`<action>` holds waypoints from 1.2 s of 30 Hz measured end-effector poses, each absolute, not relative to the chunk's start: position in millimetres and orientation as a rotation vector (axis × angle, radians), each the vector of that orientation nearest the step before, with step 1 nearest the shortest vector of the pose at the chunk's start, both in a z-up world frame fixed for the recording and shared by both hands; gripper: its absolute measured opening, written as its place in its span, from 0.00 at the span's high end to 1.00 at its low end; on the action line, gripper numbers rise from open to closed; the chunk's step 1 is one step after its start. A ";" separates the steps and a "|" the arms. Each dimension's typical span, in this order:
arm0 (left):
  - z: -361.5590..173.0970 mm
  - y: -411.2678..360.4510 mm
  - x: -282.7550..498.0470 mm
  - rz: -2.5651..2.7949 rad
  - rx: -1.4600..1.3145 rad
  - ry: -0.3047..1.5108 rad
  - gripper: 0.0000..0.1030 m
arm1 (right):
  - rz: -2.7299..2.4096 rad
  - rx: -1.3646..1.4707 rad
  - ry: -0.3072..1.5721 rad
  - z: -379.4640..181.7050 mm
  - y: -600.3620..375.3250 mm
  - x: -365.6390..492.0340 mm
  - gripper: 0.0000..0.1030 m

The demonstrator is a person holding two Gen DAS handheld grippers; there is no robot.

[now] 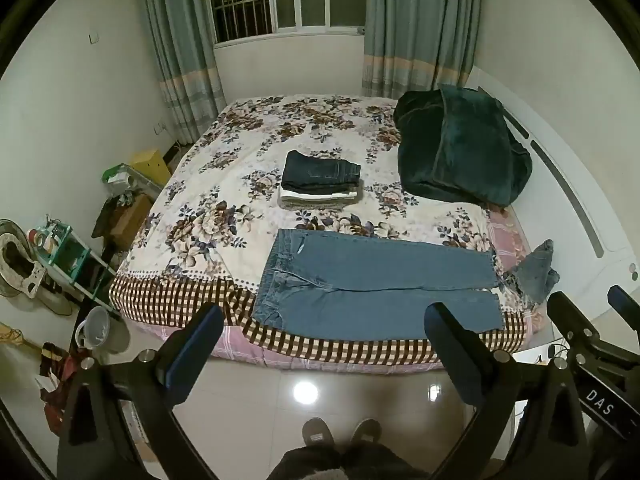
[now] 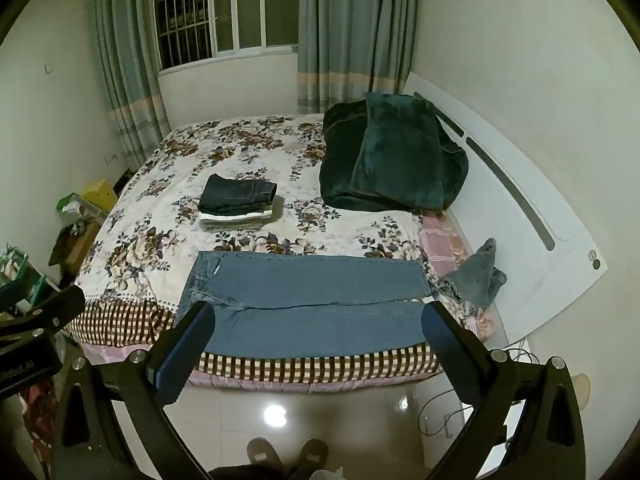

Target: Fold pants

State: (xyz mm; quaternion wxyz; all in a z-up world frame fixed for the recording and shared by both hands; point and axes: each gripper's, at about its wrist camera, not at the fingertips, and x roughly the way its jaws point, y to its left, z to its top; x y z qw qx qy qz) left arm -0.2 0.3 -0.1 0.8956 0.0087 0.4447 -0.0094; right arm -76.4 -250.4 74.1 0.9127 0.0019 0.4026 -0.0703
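The jeans (image 1: 376,288) lie flat and unfolded along the near edge of the bed (image 1: 224,184), waistband to the left, both legs running right, side by side and nearly touching. The denim is mid-blue, smooth, with a small tear near the waistband. In the right wrist view the jeans (image 2: 308,304) show the same lay.

Left gripper (image 1: 324,344): jaws spread wide, holding nothing, hanging above the floor short of the bed. Right gripper (image 2: 316,344): likewise wide apart and empty (its black frame also shows at the right edge of the left view).

The bedcover is a floral print, with a brown-and-cream check border at the near edge. A stack (image 1: 320,180) of folded garments sits mid-bed, dark denim on top, pale cloth below. A dark green plush blanket (image 1: 464,148) is heaped toward the white headboard (image 1: 576,208). A crumpled grey cloth (image 1: 534,274) lies just beyond the leg hems. The tile floor (image 1: 304,392) is glossy.
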 end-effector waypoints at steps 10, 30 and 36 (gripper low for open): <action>0.0 0.1 0.0 -0.018 0.024 0.928 0.00 | -0.146 0.001 0.831 73.2 -247.5 -76.9 0.00; 0.0 0.8 0.2 -0.022 0.026 0.927 0.00 | -0.140 0.006 0.834 75.3 -251.9 -75.5 0.00; -0.2 1.4 0.5 -0.022 0.028 0.927 0.00 | -0.139 0.007 0.836 74.9 -251.6 -74.7 0.00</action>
